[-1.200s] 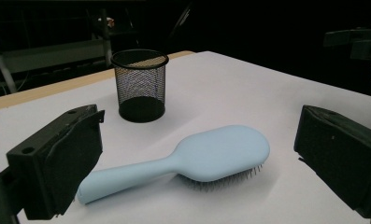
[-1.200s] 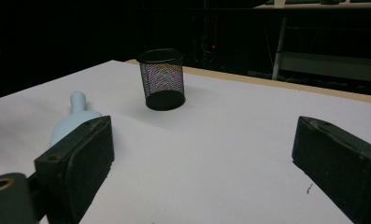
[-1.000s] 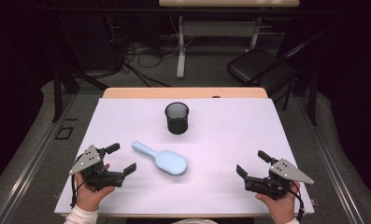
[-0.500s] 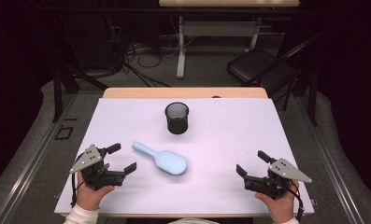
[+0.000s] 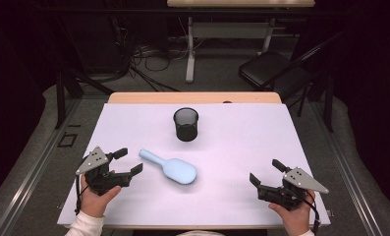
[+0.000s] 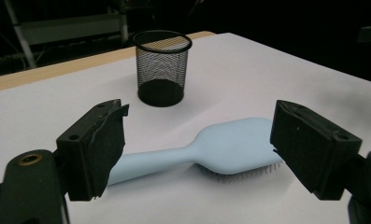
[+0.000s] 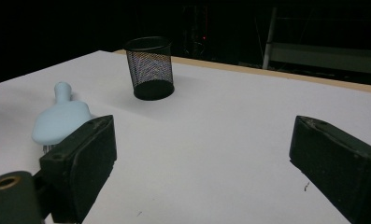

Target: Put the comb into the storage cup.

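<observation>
A light blue hairbrush lies bristles down on the white table, its handle pointing at my left gripper. That gripper rests near the front left edge in a hand. It is open, its jaws have just been closing a little, and nothing is between them. In the left gripper view the hairbrush lies just beyond the left gripper. A black mesh cup stands upright behind the brush. My right gripper sits open and holds nothing at the front right.
In the right gripper view the mesh cup and hairbrush lie far ahead of the right gripper. A wooden strip edges the table's far side. A folding chair and cables sit on the floor beyond.
The left gripper's jaws stand slightly narrower than before. The brush, the cup and the right gripper have not moved.
</observation>
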